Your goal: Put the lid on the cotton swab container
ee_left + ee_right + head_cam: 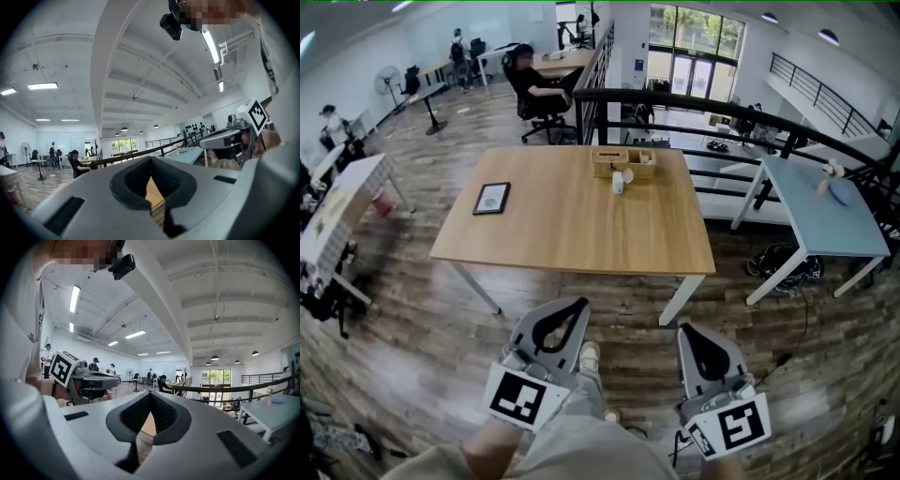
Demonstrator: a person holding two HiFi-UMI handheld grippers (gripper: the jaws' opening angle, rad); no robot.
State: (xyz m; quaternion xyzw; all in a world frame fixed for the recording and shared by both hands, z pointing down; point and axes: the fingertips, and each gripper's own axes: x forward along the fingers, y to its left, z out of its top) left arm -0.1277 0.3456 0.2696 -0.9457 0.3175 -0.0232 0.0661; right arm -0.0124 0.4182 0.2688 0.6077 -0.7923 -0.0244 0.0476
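A small white cotton swab container [618, 184] stands on the far side of the wooden table [572, 234], just in front of a wooden tray [622, 161]. A small white piece, perhaps the lid [629, 175], lies against it; it is too small to be sure. Both grippers hang low over the floor, well short of the table's near edge. My left gripper [579, 305] [151, 158] is shut with nothing in it. My right gripper [684, 330] [151, 393] is shut and empty too. Each gripper view looks up at the ceiling and shows the other gripper beside it.
A dark tablet [491, 198] lies on the table's left part. A pale blue table [825, 220] stands to the right, behind a black railing [741, 117]. A person sits in an office chair [539, 94] beyond the table. My own legs and a shoe [589, 356] show between the grippers.
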